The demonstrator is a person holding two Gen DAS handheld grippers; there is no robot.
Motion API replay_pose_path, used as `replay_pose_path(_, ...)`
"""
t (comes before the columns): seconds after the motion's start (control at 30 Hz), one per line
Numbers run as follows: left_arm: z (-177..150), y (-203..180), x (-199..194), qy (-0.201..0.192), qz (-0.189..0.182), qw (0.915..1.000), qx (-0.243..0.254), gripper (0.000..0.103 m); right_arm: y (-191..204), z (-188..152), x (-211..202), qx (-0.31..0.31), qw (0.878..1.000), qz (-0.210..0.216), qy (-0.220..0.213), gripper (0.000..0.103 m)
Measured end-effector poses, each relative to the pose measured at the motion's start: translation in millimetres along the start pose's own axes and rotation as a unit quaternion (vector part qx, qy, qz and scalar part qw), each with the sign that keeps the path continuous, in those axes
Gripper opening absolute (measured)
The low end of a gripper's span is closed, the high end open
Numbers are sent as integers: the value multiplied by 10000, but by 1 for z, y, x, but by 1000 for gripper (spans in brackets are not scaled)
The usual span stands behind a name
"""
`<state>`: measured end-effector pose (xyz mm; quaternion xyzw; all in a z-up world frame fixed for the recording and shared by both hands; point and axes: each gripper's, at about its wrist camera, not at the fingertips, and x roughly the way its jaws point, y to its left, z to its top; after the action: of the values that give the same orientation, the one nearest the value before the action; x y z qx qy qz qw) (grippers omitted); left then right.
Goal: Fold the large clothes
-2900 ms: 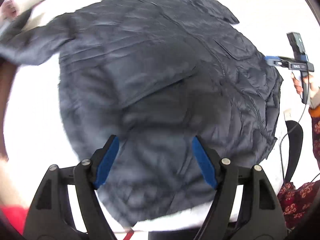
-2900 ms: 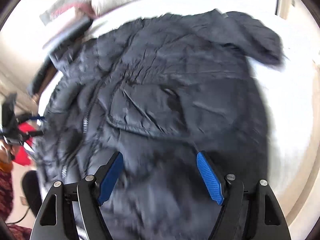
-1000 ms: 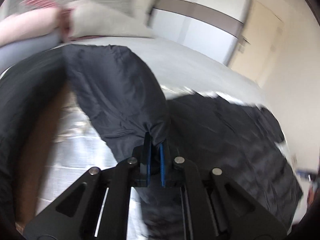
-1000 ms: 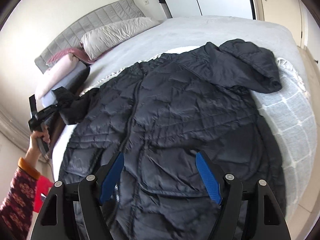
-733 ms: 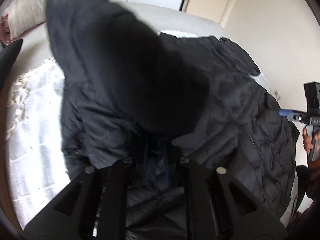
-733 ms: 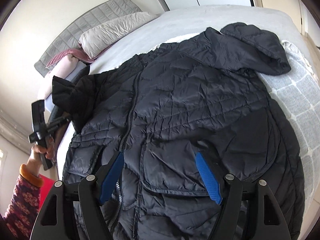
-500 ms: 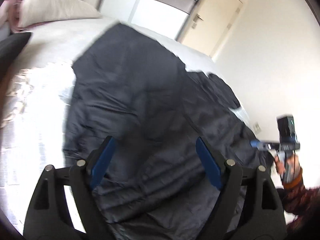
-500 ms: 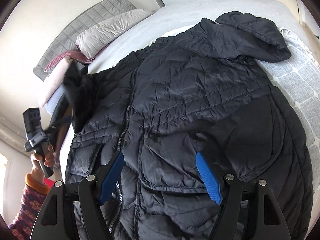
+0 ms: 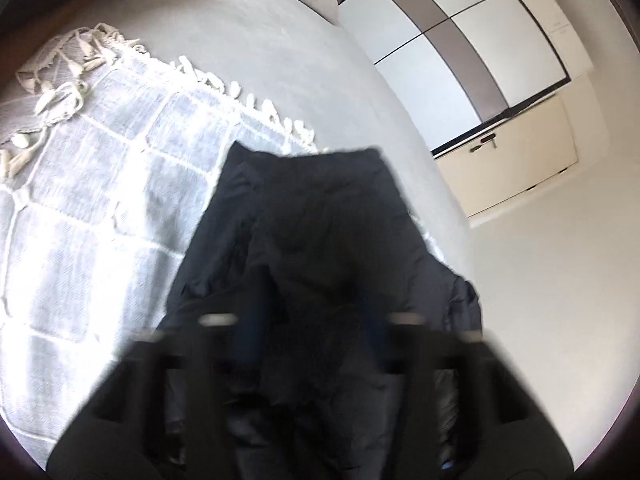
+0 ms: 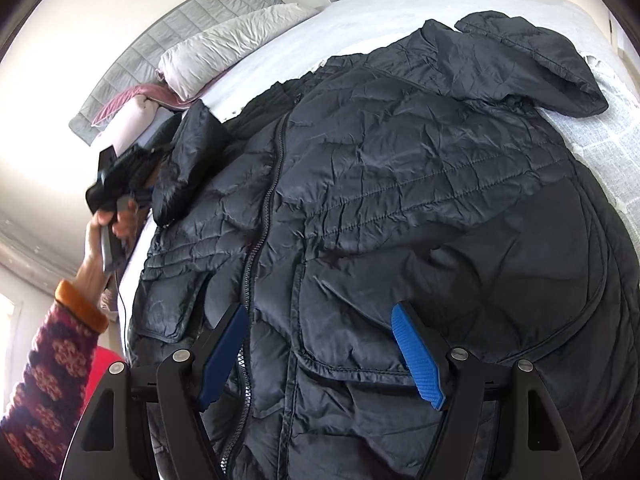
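A large black quilted jacket (image 10: pixel 400 184) lies front up on the bed, zipped, its hood (image 10: pixel 532 60) at the far right. Its left sleeve (image 10: pixel 188 160) is lifted and folded in over the chest beside my left gripper (image 10: pixel 148 176). In the left wrist view the sleeve (image 9: pixel 320 248) fills the space in front of my left gripper (image 9: pixel 312 320), which is blurred; its jaws stand apart with fabric between them, and I cannot tell whether they grip it. My right gripper (image 10: pixel 320 344) is open and empty, low over the jacket's lower front.
The jacket lies on a white fringed throw (image 9: pixel 100 184) over a grey bedspread (image 9: pixel 248 52). Pillows (image 10: pixel 232 44) and a grey headboard (image 10: pixel 192 24) are at the far end. A wardrobe (image 9: pixel 460 52) and a door stand beyond the bed.
My left gripper closed on the sleeve and swung it up and over the jacket, then its jaws opened. The view now tilts up and blurs. My right gripper stayed open, drifting slightly closer.
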<state>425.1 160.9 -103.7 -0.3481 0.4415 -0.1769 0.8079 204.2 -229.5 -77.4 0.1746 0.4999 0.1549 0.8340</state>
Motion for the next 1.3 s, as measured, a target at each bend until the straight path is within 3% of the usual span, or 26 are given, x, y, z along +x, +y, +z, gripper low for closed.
replay_pose_path(0.1, 0, -29, -32, -589, 169, 9970, 466, 4, 0, 1, 3, -26, 10000, -22, 64, 75)
replay_pose_path(0.2, 2, -58, -92, -1309, 536, 9835, 1127, 4, -6, 11, -1, -44, 9998, -73, 202, 75)
replay_pose_path(0.27, 11, -62, -138, -1792, 887, 9695, 1417, 4, -11, 23, -8, -178, 9989, -378, 200, 75)
replay_pose_path(0.33, 19, -60, -190, -2319, 1336, 9500, 1610, 4, -15, 44, -18, -483, 9949, -880, 90, 75)
replay_pose_path(0.47, 34, -27, -262, -3129, 2377, 9087, 1406, 4, -39, 97, -35, -792, 9783, -1880, -362, 76)
replay_pose_path(0.5, 32, -15, -274, -3314, 2781, 8928, 1254, 5, -48, 111, -37, -809, 9726, -2122, -495, 79)
replay_pose_path(0.57, 24, 11, -285, -3577, 3811, 8492, 759, 12, -66, 135, -38, -759, 9633, -2468, -739, 81)
replay_pose_path(0.63, 14, 39, -288, -3586, 4942, 7918, 150, 23, -90, 163, -34, -587, 9596, -2588, -935, 81)
replay_pose_path(0.67, 10, 48, -287, -3587, 5300, 7684, -53, 23, -98, 173, -30, -520, 9590, -2614, -964, 81)
replay_pose_path(0.7, 5, 55, -284, -3600, 5441, 7578, -107, 24, -107, 184, -25, -455, 9577, -2667, -984, 81)
replay_pose_path(0.77, 0, 56, -273, -3516, 5481, 7589, 52, 34, -119, 205, -9, -411, 9547, -2778, -986, 81)
replay_pose_path(0.83, -6, 44, -248, -3361, 5409, 7703, 343, 58, -124, 222, 10, -516, 9494, -2953, -937, 81)
replay_pose_path(0.9, -10, 20, -223, -3162, 5172, 7926, 654, 62, -129, 236, 31, -715, 9395, -3235, -875, 81)
replay_pose_path(1.0, -14, -10, -181, -2627, 4526, 8462, 1003, 67, -140, 251, 67, -929, 9153, -3842, -771, 78)
replay_pose_path(1.03, -14, -20, -168, -2410, 4249, 8655, 1108, 69, -145, 252, 72, -905, 9127, -3915, -741, 70)
replay_pose_path(1.07, -18, -27, -149, -2161, 3940, 8849, 1227, 69, -149, 254, 75, -922, 9140, -3890, -689, 33)
replay_pose_path(1.1, -19, -36, -134, -1951, 3716, 8980, 1317, 69, -152, 255, 72, -924, 9135, -3904, -672, 11)
replay_pose_path(1.2, -31, -45, -92, -1422, 3309, 9210, 1488, 69, -149, 246, 22, -971, 9026, -3957, -1391, 7)
replay_pose_path(1.3, -41, -44, -60, -1032, 3114, 9310, 1603, 69, -165, 217, -44, -740, 8815, -4167, -2094, 7)
